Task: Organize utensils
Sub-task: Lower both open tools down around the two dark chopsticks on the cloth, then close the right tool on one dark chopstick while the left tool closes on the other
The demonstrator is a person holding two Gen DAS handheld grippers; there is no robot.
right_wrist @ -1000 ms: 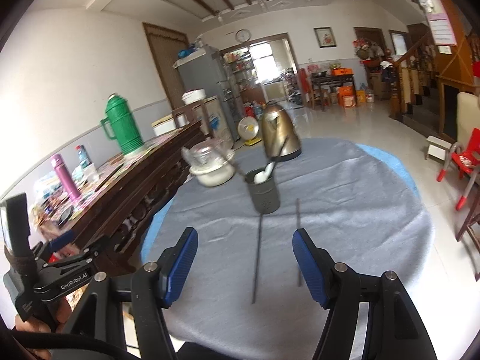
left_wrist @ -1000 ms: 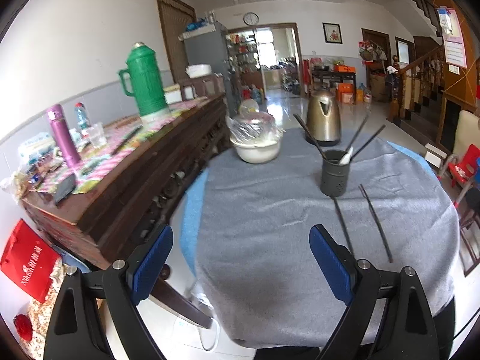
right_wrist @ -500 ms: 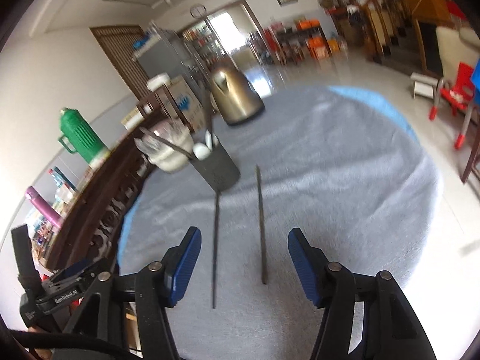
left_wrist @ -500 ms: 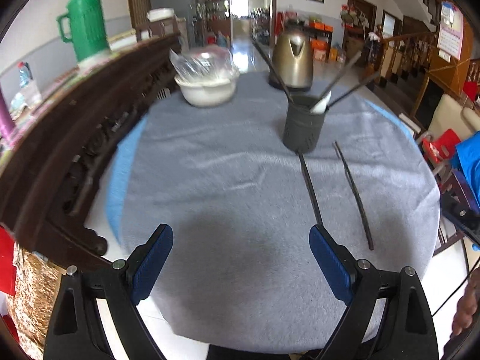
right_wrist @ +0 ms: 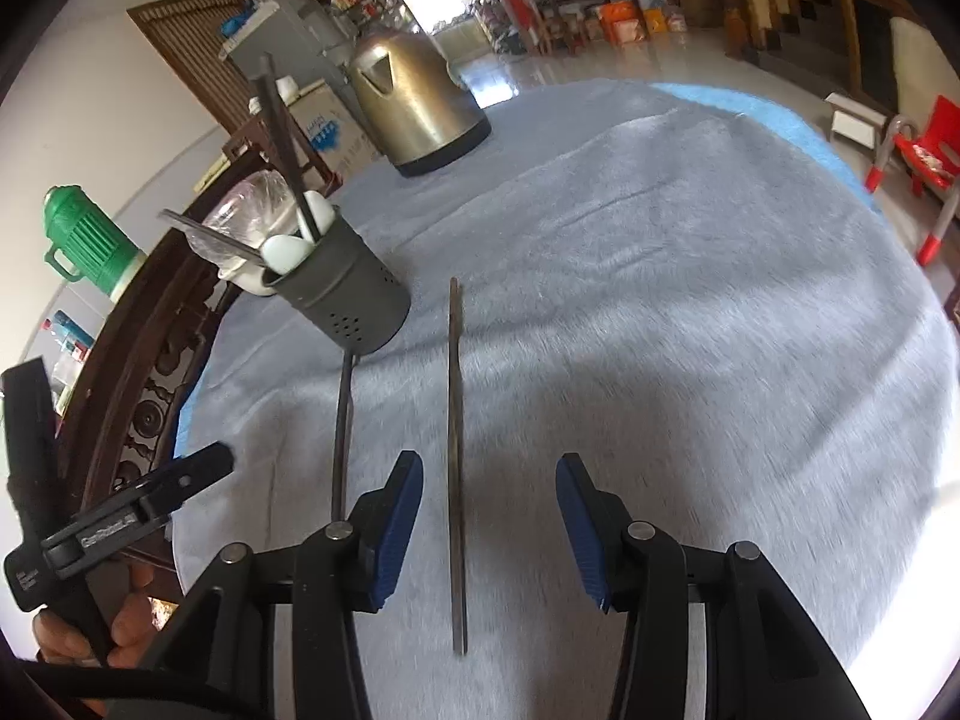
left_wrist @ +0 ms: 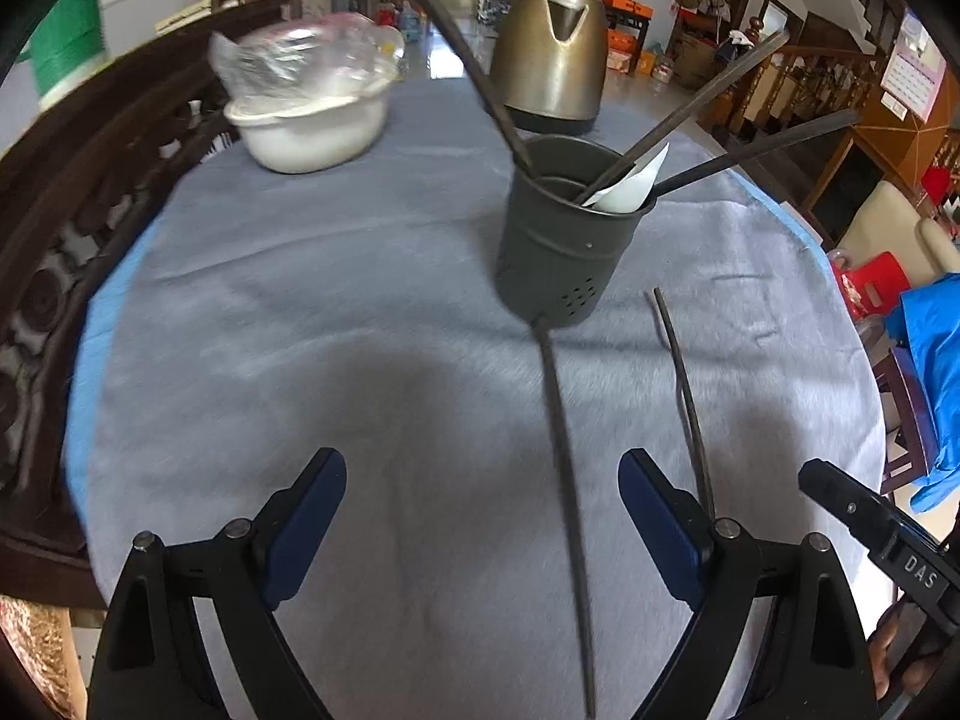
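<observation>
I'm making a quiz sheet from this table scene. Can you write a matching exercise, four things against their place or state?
Things:
1. kettle
2. white bowl
3. loose chopstick
4. white spoon

Place or state:
A. lies flat on the grey cloth, between the right gripper's fingers
B. stands in the dark utensil holder
C. stands at the far edge of the table, behind the holder
D. covered with clear plastic wrap

Pairs: 1-C, 2-D, 3-A, 4-B
</observation>
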